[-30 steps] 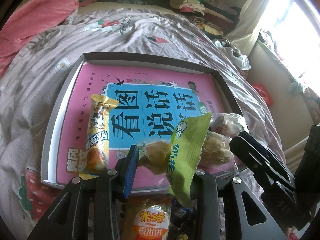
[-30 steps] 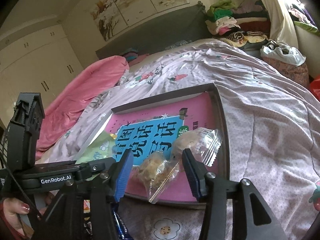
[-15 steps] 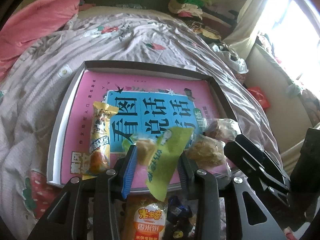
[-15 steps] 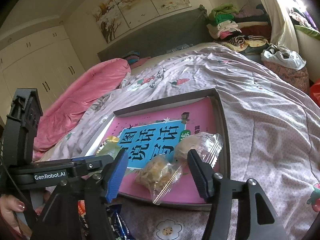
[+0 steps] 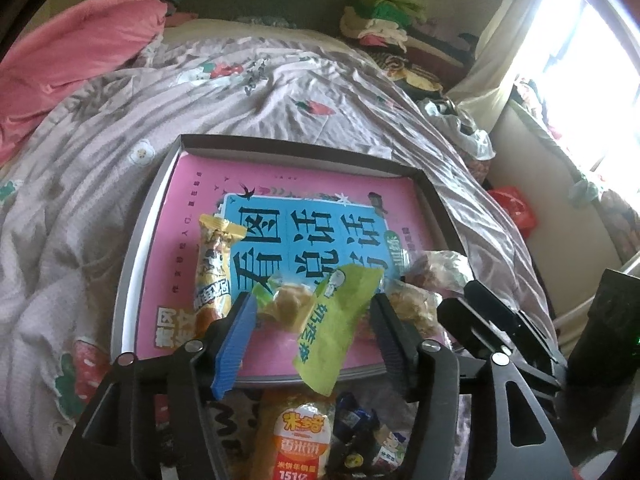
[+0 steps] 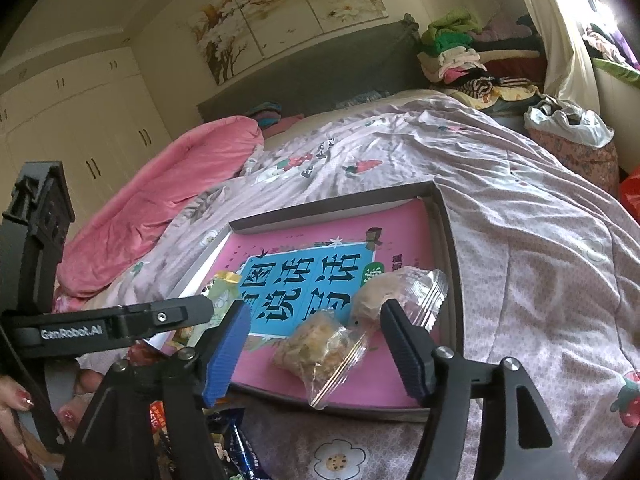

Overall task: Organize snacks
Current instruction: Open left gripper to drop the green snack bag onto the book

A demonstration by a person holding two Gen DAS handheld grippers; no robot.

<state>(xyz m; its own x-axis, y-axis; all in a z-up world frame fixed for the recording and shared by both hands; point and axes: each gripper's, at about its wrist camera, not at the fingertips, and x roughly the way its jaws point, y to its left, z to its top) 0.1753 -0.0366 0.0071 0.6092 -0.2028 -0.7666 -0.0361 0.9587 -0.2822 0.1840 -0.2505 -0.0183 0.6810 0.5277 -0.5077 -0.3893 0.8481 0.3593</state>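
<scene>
We have the left gripper over the tray, jaws just opening, the green snack packet loose between them on the pink book. The right gripper has likewise just been opening around a clear-wrapped pastry lying there. We judge both released; we lift straight back without snagging the wrappers.

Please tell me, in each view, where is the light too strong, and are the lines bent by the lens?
Left wrist view: the window at the right is blown out to white, and the tray rim curves from fisheye distortion. Right wrist view: glare only at the curtain in the upper right; the wardrobe edges bow, and the corners are black.
</scene>
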